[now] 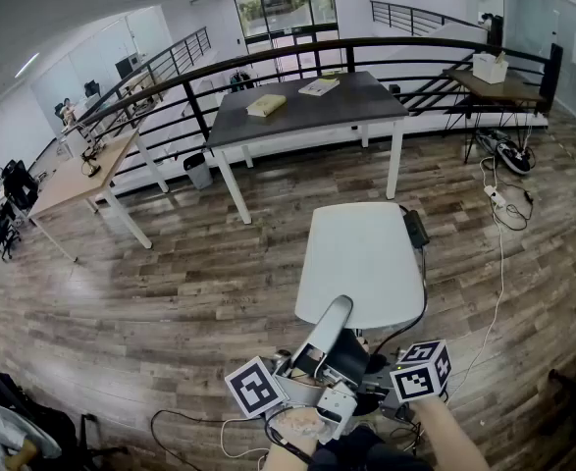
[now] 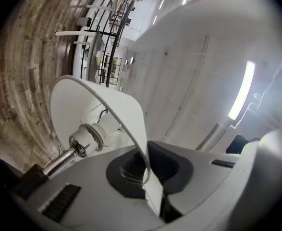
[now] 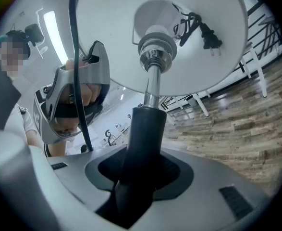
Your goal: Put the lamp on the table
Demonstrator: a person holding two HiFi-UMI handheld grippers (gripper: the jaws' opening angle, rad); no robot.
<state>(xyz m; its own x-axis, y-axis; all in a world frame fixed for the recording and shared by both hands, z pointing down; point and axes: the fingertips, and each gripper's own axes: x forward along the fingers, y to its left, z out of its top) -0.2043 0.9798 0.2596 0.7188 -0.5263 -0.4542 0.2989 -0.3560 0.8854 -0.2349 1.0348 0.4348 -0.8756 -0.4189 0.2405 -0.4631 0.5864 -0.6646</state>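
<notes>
- The left gripper [image 2: 148, 179] has its jaws clenched on the thin rim of the shade [image 2: 107, 105]. That rim could bend or slip free if the lamp [image 1: 361, 258] swings.
- The right gripper [image 3: 133, 177] jaws grasp the lamp's dark stem [image 3: 143, 129], holding the lamp in the air above the floor. A slack hold would let it twist or drop.
- The cord [image 1: 425, 292] hangs beside the lamp and could snag.
- The table [image 1: 307, 116] stands well beyond the lamp. The books [image 1: 266, 105] on it could get knocked when the lamp is set down.
</notes>
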